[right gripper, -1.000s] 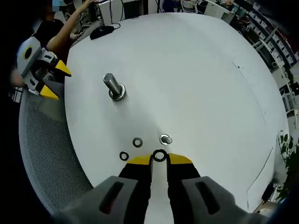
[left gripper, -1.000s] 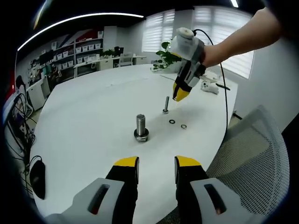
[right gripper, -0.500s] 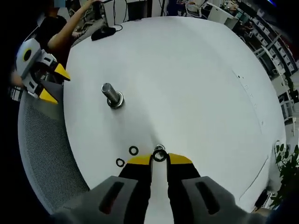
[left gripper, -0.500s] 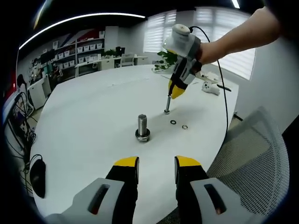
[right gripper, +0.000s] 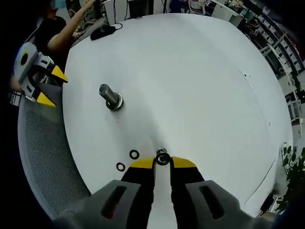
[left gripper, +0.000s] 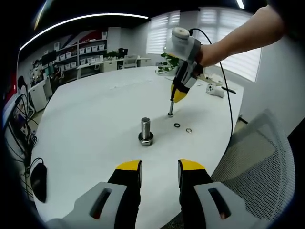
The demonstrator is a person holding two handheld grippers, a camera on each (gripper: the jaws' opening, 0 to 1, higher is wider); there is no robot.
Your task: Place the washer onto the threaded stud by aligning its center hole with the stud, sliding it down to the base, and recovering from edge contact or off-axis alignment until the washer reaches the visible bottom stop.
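Right gripper (right gripper: 162,162) – yellow-tipped jaws pinched on small dark metal washer (right gripper: 162,160), held right at top of thin upright threaded stud (left gripper: 170,107); in right gripper view stud sits directly under washer. Two spare dark rings (right gripper: 134,154) on white round table (right gripper: 190,71) just beside. Large steel bolt with washer at base (left gripper: 145,131) stands apart, mid-table. Left gripper (left gripper: 159,168) – jaws apart, holding nothing, hovering over near table edge.
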